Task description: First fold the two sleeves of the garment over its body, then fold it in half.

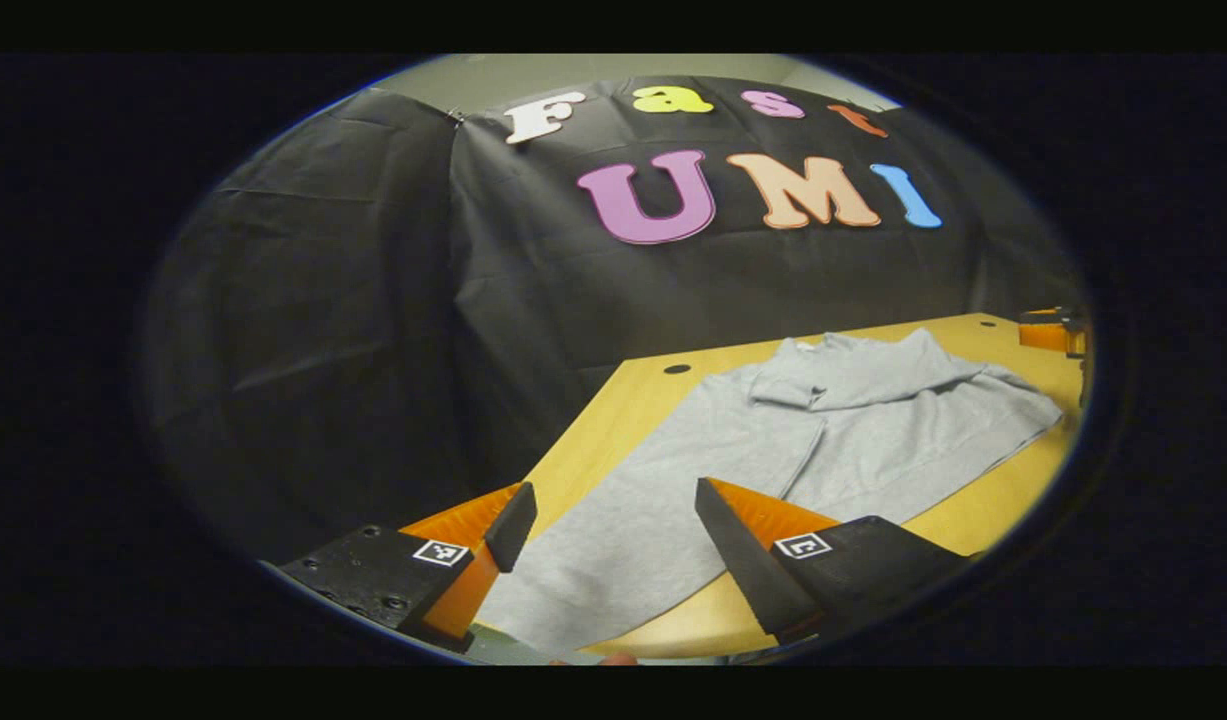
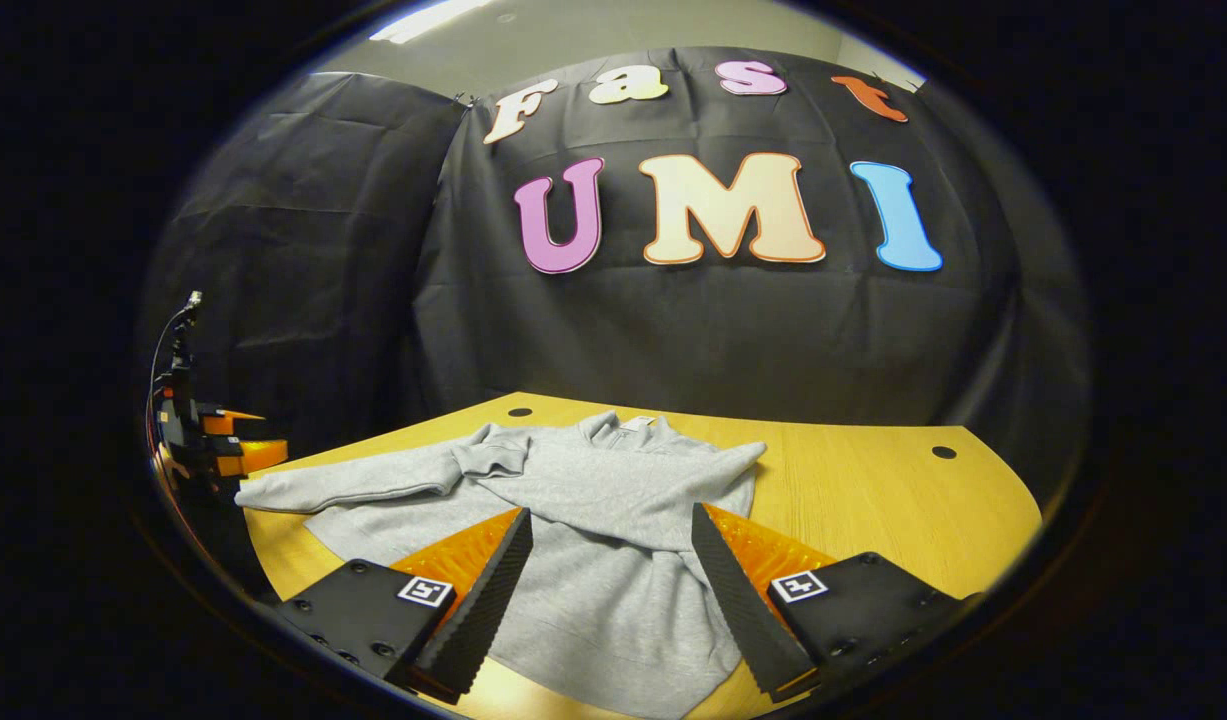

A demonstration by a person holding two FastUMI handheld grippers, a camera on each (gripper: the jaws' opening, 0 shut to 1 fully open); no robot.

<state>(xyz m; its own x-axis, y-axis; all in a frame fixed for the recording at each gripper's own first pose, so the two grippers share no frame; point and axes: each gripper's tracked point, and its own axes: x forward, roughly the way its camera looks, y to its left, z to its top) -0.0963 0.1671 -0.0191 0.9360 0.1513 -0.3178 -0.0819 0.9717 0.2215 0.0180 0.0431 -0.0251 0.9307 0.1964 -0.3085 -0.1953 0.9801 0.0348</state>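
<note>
A grey long-sleeved sweatshirt lies spread flat on the wooden table, collar toward the booth's back wall and hem toward the near edge. In the right gripper view, one sleeve is already folded across the chest, its cuff lying on the body; the other sleeve stretches out sideways.
</note>
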